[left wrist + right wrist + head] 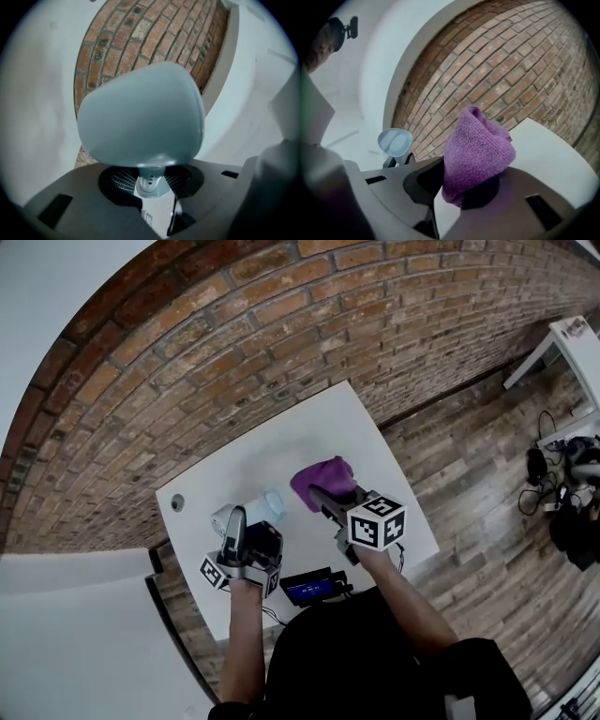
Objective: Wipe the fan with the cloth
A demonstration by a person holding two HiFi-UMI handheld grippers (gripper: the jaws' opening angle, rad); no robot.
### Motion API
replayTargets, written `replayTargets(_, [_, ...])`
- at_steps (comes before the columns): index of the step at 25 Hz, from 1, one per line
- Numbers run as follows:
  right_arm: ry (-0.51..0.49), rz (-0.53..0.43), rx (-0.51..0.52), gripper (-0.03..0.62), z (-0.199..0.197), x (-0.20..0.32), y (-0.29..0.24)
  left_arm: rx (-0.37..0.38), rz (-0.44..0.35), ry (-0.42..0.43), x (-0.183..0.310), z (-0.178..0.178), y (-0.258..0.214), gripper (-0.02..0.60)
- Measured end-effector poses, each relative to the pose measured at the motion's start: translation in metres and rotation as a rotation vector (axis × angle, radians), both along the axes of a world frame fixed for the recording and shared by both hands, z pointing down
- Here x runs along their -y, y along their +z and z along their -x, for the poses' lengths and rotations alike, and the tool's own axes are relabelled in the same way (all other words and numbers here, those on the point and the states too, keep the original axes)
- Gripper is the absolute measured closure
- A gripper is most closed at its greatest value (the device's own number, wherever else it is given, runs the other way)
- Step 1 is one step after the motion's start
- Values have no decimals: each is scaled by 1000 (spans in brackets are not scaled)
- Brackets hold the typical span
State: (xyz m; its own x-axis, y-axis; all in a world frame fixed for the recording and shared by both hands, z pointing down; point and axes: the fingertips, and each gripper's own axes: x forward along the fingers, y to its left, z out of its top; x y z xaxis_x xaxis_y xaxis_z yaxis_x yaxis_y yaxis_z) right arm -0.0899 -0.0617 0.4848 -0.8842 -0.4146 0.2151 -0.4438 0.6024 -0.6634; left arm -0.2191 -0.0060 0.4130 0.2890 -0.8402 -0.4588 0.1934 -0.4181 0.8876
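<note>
A small light-blue fan (265, 506) is held above the white table (281, 432) at its near left. Its rounded head (140, 122) fills the left gripper view, with its grey neck (151, 182) between the jaws. My left gripper (246, 529) (152, 188) is shut on that neck. A purple cloth (323, 479) (478, 150) sits bunched upright in my right gripper (328, 502) (461, 197), which is shut on it just right of the fan. The right gripper view shows the fan (395, 142) off to the left, apart from the cloth.
A brick wall (234, 343) runs behind the table. A small round grey thing (178, 502) lies near the table's left edge. A dark device with a blue screen (309, 589) and cables sits at the near edge. Wooden floor (469, 474) with gear (562, 474) lies to the right.
</note>
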Motion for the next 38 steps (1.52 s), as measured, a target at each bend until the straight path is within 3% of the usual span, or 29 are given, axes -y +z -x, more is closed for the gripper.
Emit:
replayTargets(2, [44,30,-29,532,-24,5,15,178,32,20,6,-3,14,425])
replayTargets(4, [75,43,-59,531,-49,8,26,428,83,46,15,-5,38,425])
replayTargets(8, [101,81,-146,532,-100,-1,51,1092,204,126,31,-3,113,425])
replayTargets(9, [104,92,-163,531,-111,-4,56,1219,207,147,35,-2,129,425])
replayTargets(12, [111,121,-196,531,-134,-11,66,1468,167,196,47,-1,160,425])
replayTargets(17, [109,151,-202,531,-151,-16,70,1738,-14,205,68,-6,184,425])
replayTargets(20, [88,153,-207,532,-153,-18,70,1835,-92,238,73,-8,197,425])
replayTargets(24, [52,159,-214,531,-149,-21,72,1839,-184,291,76,-9,197,423])
replayTargets(30, [-4,162,-211,532,-136,-25,69,1904,-332,467,75,-12,202,423])
replayTargets(32, [-16,160,-209,531,-132,-26,67,1916,-340,488,78,-10,204,417])
replayTargets(36, [-25,161,-201,532,-128,-25,67,1898,-284,447,85,-3,196,284])
replayTargets(38, [-27,166,-197,533,-127,-24,67,1904,-258,444,83,2,197,279])
